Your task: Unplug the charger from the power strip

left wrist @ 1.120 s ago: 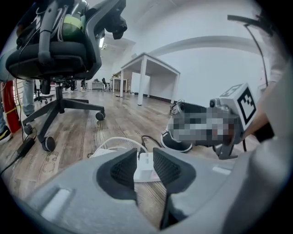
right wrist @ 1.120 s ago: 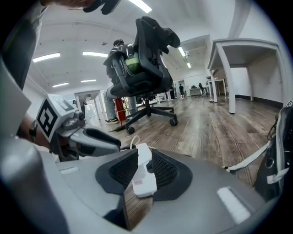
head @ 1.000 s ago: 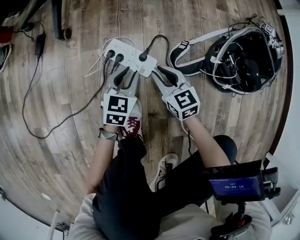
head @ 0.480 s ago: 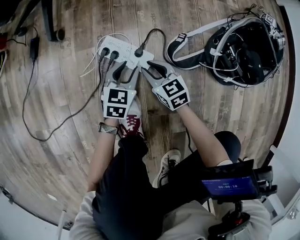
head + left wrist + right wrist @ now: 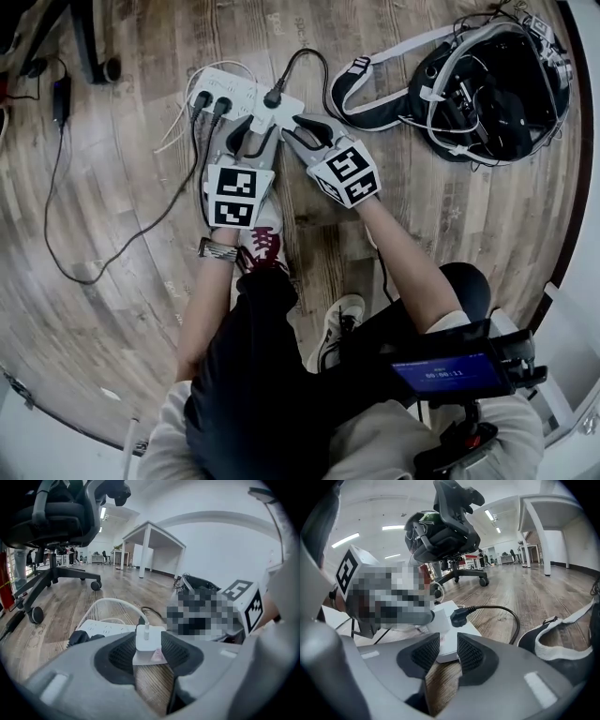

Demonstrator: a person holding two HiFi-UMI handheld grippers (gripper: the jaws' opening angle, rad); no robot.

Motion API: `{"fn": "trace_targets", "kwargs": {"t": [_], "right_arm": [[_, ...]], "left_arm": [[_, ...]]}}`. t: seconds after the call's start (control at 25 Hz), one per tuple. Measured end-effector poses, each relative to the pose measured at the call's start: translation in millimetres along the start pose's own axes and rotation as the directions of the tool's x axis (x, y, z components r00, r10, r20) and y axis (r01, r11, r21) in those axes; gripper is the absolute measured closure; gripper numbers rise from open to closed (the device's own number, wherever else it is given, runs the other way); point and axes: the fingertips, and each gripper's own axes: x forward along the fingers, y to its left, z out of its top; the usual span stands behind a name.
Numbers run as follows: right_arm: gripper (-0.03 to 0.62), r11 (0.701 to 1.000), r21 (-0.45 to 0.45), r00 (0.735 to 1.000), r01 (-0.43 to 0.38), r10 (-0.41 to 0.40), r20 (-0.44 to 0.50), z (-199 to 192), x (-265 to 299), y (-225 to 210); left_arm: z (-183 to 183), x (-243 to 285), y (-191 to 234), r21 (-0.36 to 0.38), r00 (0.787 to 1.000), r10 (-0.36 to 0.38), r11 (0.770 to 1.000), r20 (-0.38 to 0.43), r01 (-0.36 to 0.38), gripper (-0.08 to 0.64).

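Closer to the power strip (image 5: 234, 92) than a second back, both sets of jaws just opening. Left gripper (image 5: 251, 139) wide, charger (image 5: 149, 644) framed between pads, unpinched, still plugged at strip's near end. Right gripper (image 5: 298, 131) wide astride strip's corner, likely to brace it.

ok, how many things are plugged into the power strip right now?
4. Two black plugs sit side by side at the power strip's left end in the head view, a third black plug toward its right end, and the white charger on its near edge. More may be hidden.
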Motion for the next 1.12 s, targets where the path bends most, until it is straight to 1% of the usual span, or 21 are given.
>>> {"fn": "trace_targets", "kwargs": {"t": [0.16,0.2,0.32,0.4,0.48,0.56,0.64,0.72,0.8,0.88,1.04,1.12], "right_arm": [[0.488,1.0,-0.028,1.0,0.012,-0.012,0.014,-2.5,1.0,-4.2],[0.499,0.999,-0.029,1.0,0.019,-0.018,0.011,-2.5,1.6,-5.6],[0.56,0.999,-0.012,0.999,0.04,-0.04,-0.003,-3.4,3.2,-10.3],[0.574,0.999,-0.006,0.999,0.043,-0.043,-0.01,-3.7,3.4,-12.4],[0.574,0.999,-0.023,0.999,0.046,-0.047,-0.017,-4.3,3.2,-12.4],[0.574,0.996,-0.06,0.998,0.063,-0.065,-0.024,-4.7,3.5,-11.8],[0.574,0.994,-0.078,0.996,0.077,-0.08,-0.026,-4.7,4.0,-11.2],[0.574,0.995,-0.068,0.997,0.078,-0.08,-0.022,-5.2,4.1,-11.3],[0.574,0.995,-0.063,0.997,0.074,-0.075,-0.022,-5.5,4.2,-11.6],[0.575,0.996,-0.053,0.997,0.071,-0.072,-0.017,-5.0,4.3,-11.9],[0.583,0.997,-0.006,0.997,0.075,-0.075,0.013,-4.3,2.9,-14.4],[0.583,0.997,-0.006,0.997,0.079,-0.079,0.012,-4.7,3.2,-15.1]], "left_arm": [[-3.1,3.4,2.2,0.015,1.0,-0.017,1.0,-0.015,0.017,0.399],[-3.2,4.1,2.8,0.01,1.0,-0.02,1.0,-0.013,0.02,0.399],[-5.2,6.3,2.4,-0.001,1.0,-0.019,1.0,-0.013,0.019,0.399],[-6.6,8.3,2.3,-0.002,1.0,-0.014,1.0,-0.015,0.013,0.399],[-8.0,10.0,3.4,-0.007,1.0,-0.008,1.0,-0.016,0.008,0.399],[-9.2,12.3,5.7,-0.016,1.0,0.002,1.0,-0.02,-0.003,0.399],[-10.8,15.5,7.0,-0.016,0.999,0.013,1.0,-0.03,-0.013,0.4],[-13.5,18.5,6.9,0.003,0.999,0.025,1.0,-0.045,-0.025,0.4],[-14.7,19.6,7.3,0.027,0.998,0.042,0.999,-0.053,-0.04,0.42],[-14.6,19.6,7.9,0.031,0.997,0.052,0.998,-0.052,-0.05,0.42],[-14.2,19.9,8.2,0.0,0.998,0.049,0.999,-0.046,-0.049,0.42],[-14.8,20.3,8.2,-0.041,0.999,0.036,0.998,-0.037,-0.037,0.419]]}}
